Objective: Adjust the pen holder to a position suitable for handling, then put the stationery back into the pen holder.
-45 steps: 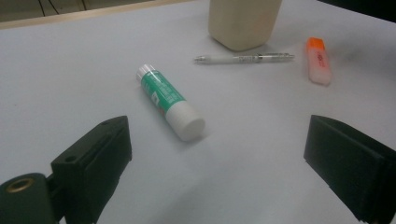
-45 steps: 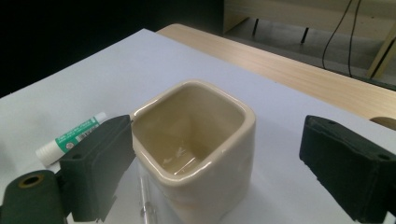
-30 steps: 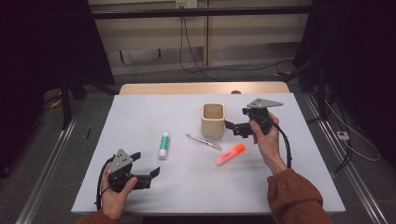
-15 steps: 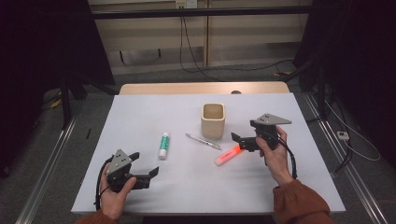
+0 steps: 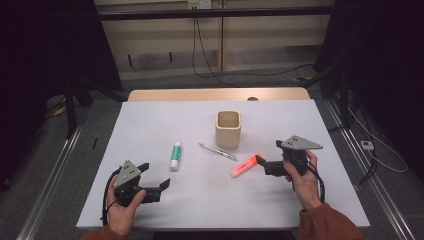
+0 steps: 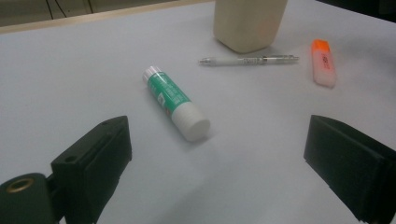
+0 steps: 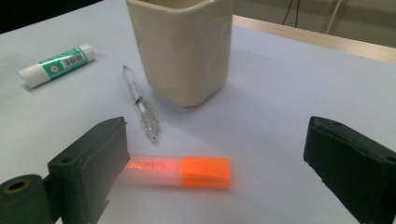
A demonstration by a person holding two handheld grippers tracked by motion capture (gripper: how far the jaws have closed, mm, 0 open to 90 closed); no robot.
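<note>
The left gripper (image 5: 152, 186) sits nearest, fingers wide apart and empty, low over the bench (image 5: 150, 125). The right gripper (image 5: 263, 163) reaches farther in, fingers spread wide, holding nothing, just beside the highlighter (image 5: 245, 166), which lies flat on the bench. Beyond lie a pen (image 5: 217, 151) and glue stick (image 5: 175, 155), then the cup (image 5: 228, 129).

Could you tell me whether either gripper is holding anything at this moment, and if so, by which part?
Nothing is held. The right gripper is open, its jaws apart around the orange highlighter lying on the table; the left gripper is open and empty.
</note>
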